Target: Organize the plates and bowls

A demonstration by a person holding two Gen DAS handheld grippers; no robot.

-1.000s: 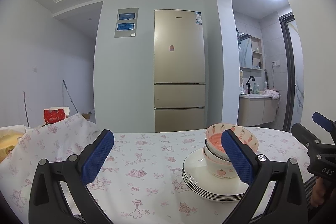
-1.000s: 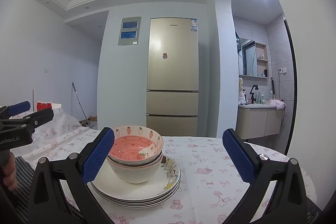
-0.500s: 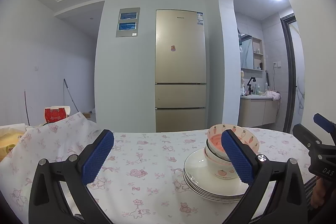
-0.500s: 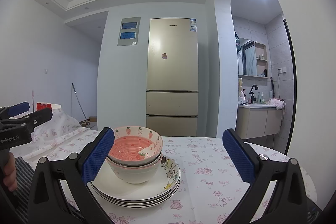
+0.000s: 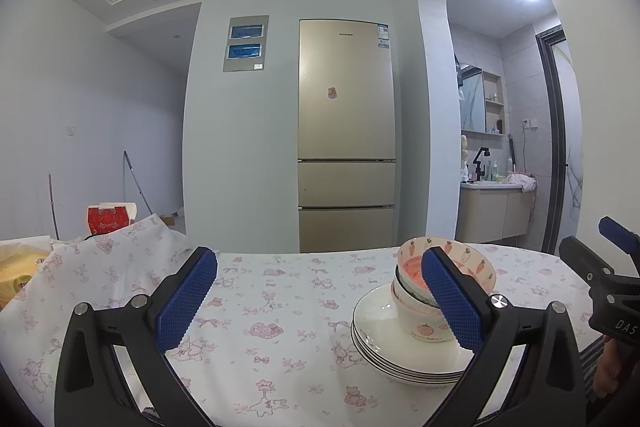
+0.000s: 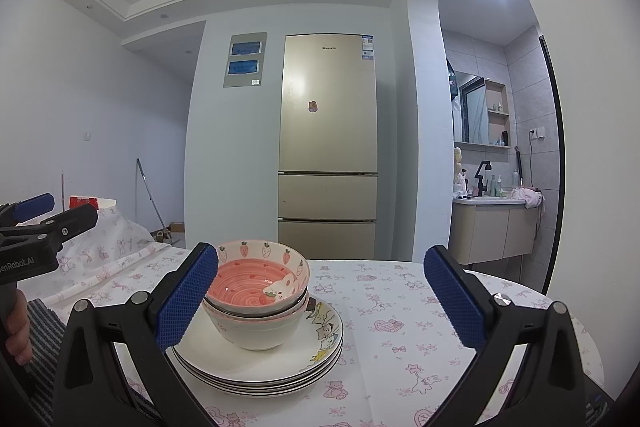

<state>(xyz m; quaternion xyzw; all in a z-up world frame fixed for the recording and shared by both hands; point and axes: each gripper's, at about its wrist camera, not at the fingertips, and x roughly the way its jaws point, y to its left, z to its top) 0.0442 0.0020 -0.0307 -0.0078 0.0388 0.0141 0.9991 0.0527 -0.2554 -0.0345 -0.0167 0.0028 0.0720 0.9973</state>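
Left wrist view: left gripper is spread wide with nothing in it, and the plates with bowls nested on top sit near the table's right edge. Right wrist view: right gripper is wide open too, stack just behind its left finger.

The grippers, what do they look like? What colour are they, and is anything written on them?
Each gripper, left gripper and right gripper, has two black plastic arms with silver screws, ending in blue pads with a bumpy grid texture. White letters are printed on the black sides; only part of the lettering shows. A striped dark and light sleeve shows near the left one's handle.
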